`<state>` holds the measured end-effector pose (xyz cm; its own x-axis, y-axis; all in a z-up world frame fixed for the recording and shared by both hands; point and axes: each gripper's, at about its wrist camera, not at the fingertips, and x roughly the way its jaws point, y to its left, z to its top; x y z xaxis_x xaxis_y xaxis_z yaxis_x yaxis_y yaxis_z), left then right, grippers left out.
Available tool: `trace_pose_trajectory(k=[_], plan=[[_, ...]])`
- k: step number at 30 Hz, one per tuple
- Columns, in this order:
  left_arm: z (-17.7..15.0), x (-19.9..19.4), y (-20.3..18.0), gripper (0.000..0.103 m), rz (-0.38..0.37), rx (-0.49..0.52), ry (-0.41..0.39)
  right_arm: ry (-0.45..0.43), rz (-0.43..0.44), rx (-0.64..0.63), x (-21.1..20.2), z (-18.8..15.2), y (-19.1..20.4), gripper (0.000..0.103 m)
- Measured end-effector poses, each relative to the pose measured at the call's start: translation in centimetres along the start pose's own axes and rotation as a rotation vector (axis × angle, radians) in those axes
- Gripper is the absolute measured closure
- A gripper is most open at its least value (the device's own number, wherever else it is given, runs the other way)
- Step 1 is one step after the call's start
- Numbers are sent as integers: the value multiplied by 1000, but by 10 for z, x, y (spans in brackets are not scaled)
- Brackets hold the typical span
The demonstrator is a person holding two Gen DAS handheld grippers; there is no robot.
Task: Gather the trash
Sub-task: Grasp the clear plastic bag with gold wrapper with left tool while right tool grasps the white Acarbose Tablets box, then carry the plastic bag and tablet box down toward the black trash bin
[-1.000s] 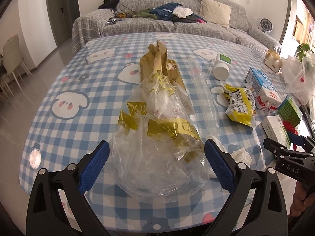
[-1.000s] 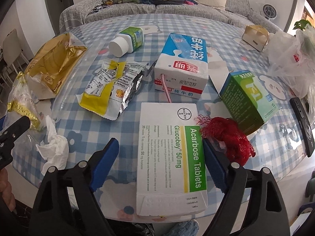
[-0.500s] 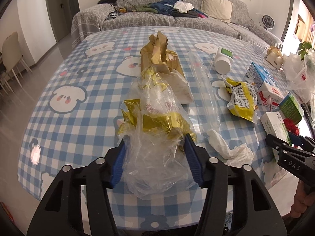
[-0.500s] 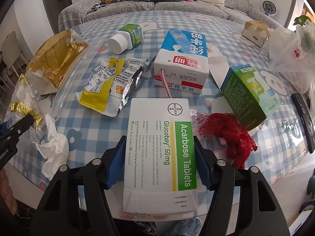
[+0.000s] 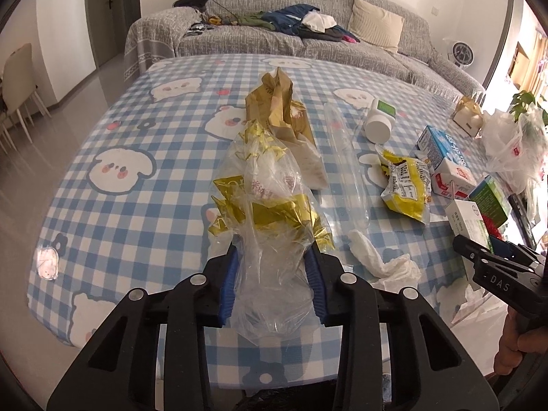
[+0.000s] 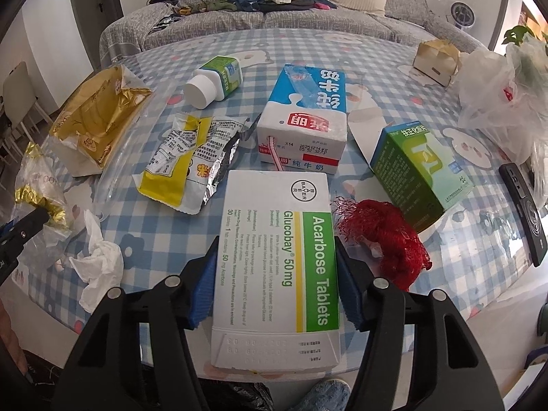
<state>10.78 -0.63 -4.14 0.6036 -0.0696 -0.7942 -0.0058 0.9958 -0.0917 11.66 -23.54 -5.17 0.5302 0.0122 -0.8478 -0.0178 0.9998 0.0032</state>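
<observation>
White box (image 6: 275, 257): "Acarbose Tablets", "BAYER"

Your left wrist camera sits just behind the left gripper (image 5: 274, 274), tilted down across the checked table (image 5: 137, 205) toward the grey sofa (image 5: 274, 37) — close on the near edge. Your right wrist camera looks the same way along the right gripper (image 6: 275, 274), from further right. Both views share the crumpled tissue (image 5: 383, 260) (image 6: 99, 267), the yellow snack wrapper (image 5: 407, 185) (image 6: 185, 167), the milk carton (image 5: 445, 161) (image 6: 304, 116) — and each catches the other gripper at its edge.
</observation>
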Motion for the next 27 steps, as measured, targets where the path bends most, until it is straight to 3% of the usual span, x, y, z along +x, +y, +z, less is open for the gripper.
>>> trace_pose_trajectory(k=[27], plan=[[-33, -60, 6, 69, -10, -2, -68, -92, 10, -29, -58, -30, 11, 45]])
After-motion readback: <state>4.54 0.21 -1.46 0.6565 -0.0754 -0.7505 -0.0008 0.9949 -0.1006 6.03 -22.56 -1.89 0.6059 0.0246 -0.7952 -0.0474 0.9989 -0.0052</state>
